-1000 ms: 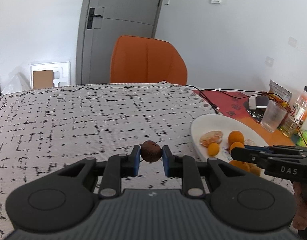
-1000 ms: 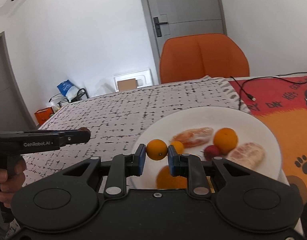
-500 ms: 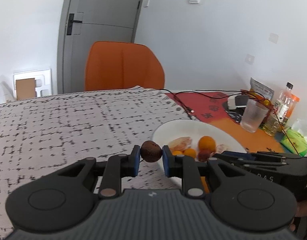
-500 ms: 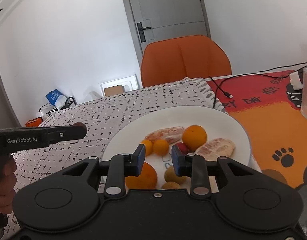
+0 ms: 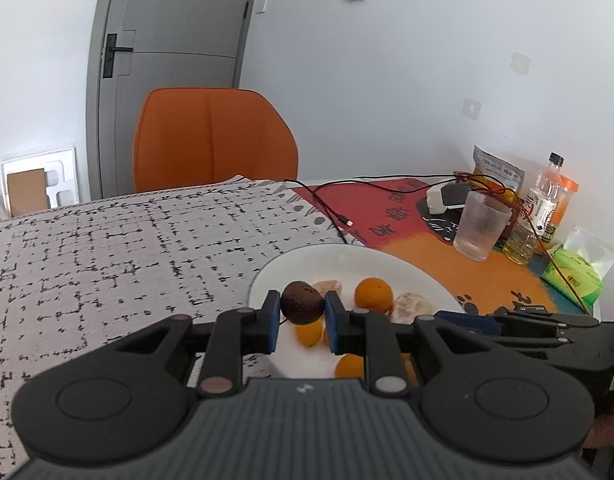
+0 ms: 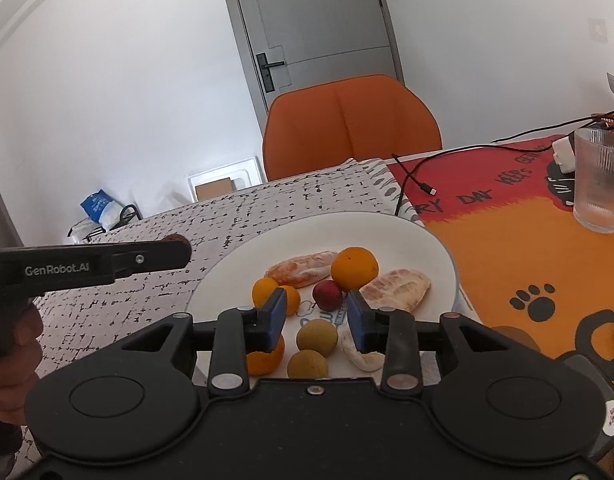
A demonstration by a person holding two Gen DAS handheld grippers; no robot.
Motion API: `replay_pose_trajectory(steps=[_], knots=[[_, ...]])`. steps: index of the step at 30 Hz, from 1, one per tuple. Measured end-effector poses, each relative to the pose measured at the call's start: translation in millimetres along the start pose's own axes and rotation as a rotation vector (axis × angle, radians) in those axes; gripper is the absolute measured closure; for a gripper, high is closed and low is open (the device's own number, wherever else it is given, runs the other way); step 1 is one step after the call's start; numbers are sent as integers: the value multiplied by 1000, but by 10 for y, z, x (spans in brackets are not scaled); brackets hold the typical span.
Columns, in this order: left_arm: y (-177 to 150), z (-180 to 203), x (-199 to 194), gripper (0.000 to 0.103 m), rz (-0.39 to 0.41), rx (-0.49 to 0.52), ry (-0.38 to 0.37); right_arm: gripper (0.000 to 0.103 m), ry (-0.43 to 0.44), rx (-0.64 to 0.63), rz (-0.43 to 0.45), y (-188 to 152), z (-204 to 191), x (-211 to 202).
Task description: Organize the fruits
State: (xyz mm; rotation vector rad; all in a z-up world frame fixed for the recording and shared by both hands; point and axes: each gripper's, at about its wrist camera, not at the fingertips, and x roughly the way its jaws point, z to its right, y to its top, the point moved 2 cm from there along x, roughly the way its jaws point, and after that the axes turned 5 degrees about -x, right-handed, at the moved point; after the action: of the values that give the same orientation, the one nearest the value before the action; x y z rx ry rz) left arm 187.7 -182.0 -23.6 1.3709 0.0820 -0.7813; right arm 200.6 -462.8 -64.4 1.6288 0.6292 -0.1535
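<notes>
Left tongs point(image 5: 302, 316): clamped on a dark brown fruit point(image 5: 302, 303), held above the near-left rim of the white plate point(image 5: 411, 270).
Right tongs point(image 6: 315, 318): jaws opening, nothing between the pads, over the plate.
Plate: holds oranges point(image 6: 354, 267), peeled segments point(image 6: 397, 289), a red fruit point(image 6: 327, 294), on the surface point(image 5: 107, 248).

"GenRobot.AI" on the left claw point(image 6: 175, 254) — its side; "DAY" on the red mat point(image 6: 487, 184).

The surface point(image 6: 155, 240) carries a speckled cloth point(image 5: 107, 248), an orange mat point(image 6: 527, 264), a white plate point(image 6: 411, 240), a glass point(image 6: 599, 184) and a cable point(image 6: 417, 178).
</notes>
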Motion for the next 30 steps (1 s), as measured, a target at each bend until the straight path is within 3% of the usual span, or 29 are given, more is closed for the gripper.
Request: replay_pose_trajectory(steps=[9, 21, 30], knots=[[21, -33, -82, 77, 5, -22, 40, 64, 6, 3, 9, -9, 3, -38], [-55, -287, -351, 66, 0, -59, 114, 49, 16, -18, 20, 2, -160, -112], [-118, -441, -634, 41, 24, -74, 190, 36, 45, -18, 21, -12, -293, -175]])
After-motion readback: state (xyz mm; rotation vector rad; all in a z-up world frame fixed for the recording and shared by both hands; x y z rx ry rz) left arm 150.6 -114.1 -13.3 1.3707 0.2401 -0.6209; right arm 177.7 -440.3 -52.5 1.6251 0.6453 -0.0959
